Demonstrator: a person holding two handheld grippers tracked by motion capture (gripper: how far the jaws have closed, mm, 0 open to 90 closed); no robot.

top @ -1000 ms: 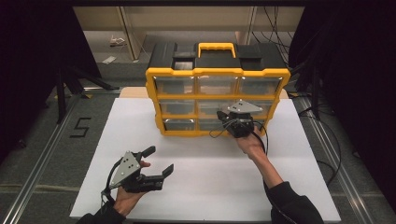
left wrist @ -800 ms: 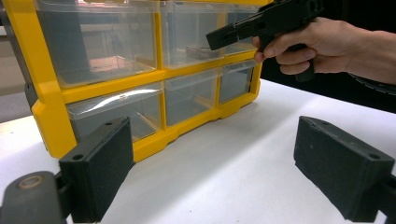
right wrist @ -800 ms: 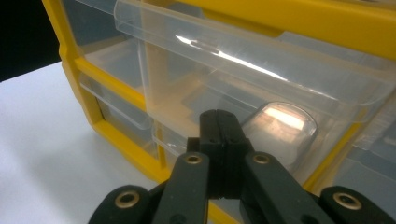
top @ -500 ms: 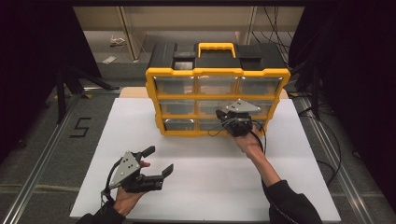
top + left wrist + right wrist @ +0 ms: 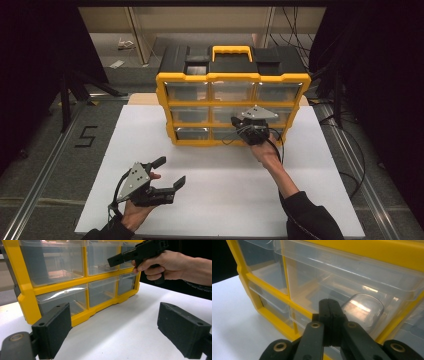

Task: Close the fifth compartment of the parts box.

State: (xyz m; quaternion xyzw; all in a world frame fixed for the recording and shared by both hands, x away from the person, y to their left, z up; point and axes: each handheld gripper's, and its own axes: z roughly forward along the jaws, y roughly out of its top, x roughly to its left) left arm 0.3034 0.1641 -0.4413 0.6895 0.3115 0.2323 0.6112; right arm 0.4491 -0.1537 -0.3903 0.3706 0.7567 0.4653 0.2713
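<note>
Drawer cabinet point(image 5: 233, 107), yellow frame with clear plastic drawers in three rows, stands upright at the far middle of the white bench point(image 5: 220, 200). We see the right claw point(image 5: 239, 125) at the cabinet front, at the middle drawer point(image 5: 352, 290) of the middle row; in the right gripper view its jaws are pressed together, tips right at the drawer's clear rounded pull point(image 5: 363, 311). We cannot tell whether anything is pinched between them. Left claw point(image 5: 170, 172) sits low over the near left of the bench, well apart from the cabinet, jaws spread wide, holding nothing.
</note>
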